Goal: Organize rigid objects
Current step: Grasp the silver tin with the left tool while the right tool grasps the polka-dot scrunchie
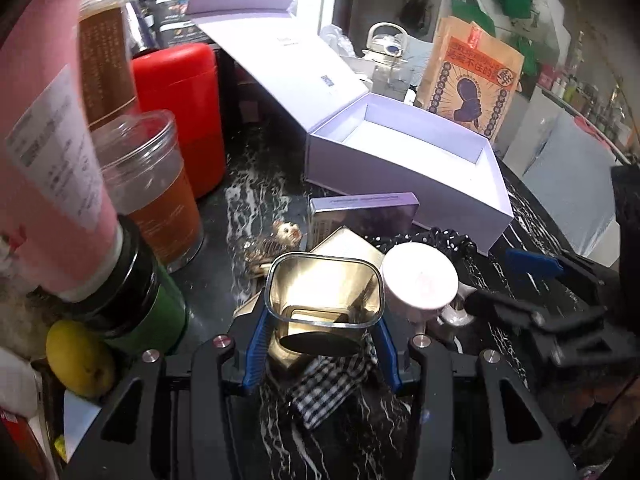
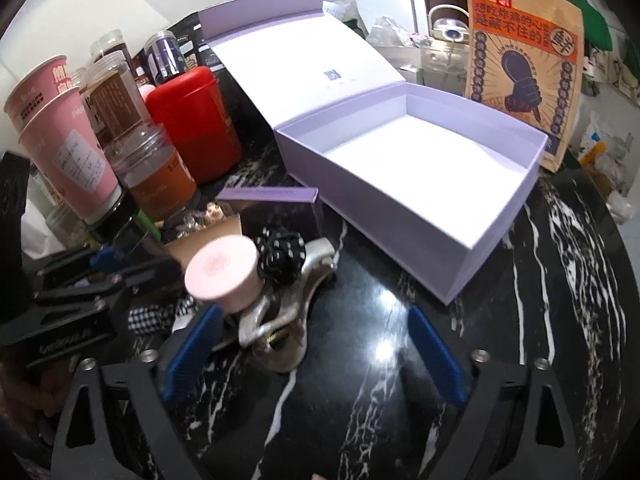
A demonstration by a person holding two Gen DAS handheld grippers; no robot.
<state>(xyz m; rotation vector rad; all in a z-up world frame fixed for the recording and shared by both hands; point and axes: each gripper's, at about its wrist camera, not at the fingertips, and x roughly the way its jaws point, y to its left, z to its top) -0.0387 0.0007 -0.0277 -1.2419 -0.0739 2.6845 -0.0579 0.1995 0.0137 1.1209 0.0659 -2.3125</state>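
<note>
My left gripper [image 1: 320, 320] is shut on an open gold tin [image 1: 324, 280], its blue pads pressing the tin's two sides above a checkered cloth [image 1: 328, 388]. Beside the tin stands a pink-topped round cap [image 1: 420, 276] [image 2: 222, 270]. Against the cap lies a silver hair clip [image 2: 280, 320] with a black polka-dot bow [image 2: 280, 254]. My right gripper [image 2: 314, 350] is open wide, with the clip near its left pad and black marble under the right one. Behind them an open, empty lilac box [image 1: 380, 184] [image 2: 380, 216] has its lid tipped back.
Pink paper cups [image 2: 68, 140], clear jars [image 1: 156, 184], a red canister [image 2: 192, 120], a green can [image 1: 160, 320] and a lemon [image 1: 80, 356] crowd the left. A small purple box [image 1: 364, 208] lies before the lilac box. A brown paper bag [image 2: 524, 60] stands behind it.
</note>
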